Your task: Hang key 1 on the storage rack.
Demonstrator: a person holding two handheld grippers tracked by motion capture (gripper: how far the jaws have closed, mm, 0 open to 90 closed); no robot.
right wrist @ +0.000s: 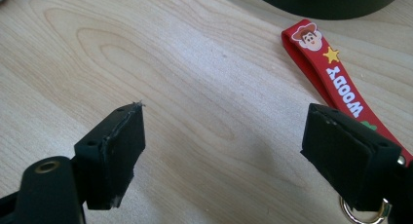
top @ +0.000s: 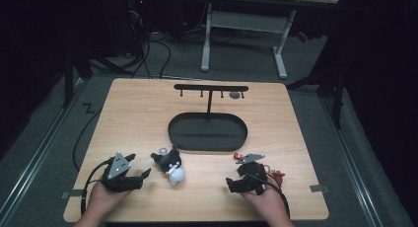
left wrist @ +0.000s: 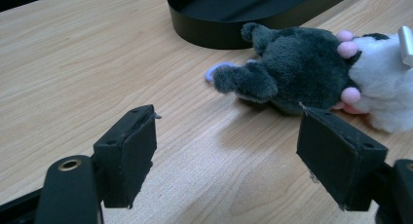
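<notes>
Plush keychain toy (left wrist: 311, 73) lay on its side on the wooden table (top: 138, 118), between the two grippers and just in front of the black oval tray (top: 208, 132). Its body was dark grey fur with a white lower part, small pink tufts sat where the two colours met, and a pale lilac ring (left wrist: 215, 71) lay on the table beside one grey ear. The toy rested close to the tray's wall; contact between them could not be determined.

Left gripper (left wrist: 229, 160) sat low over the table with its jaws spread wide and nothing between them; the toy lay just beyond its right-hand jaw. Right gripper (right wrist: 224, 156) likewise had its jaws wide apart over bare wood. A red rubber strap (right wrist: 336, 78), printed with a cowboy face, a yellow star and the word "Woody", lay beside and partly behind one of its jaws, with a metal ring (right wrist: 363, 215) at the near end. A black T-shaped hook stand (top: 211, 89) rose from the tray.
</notes>
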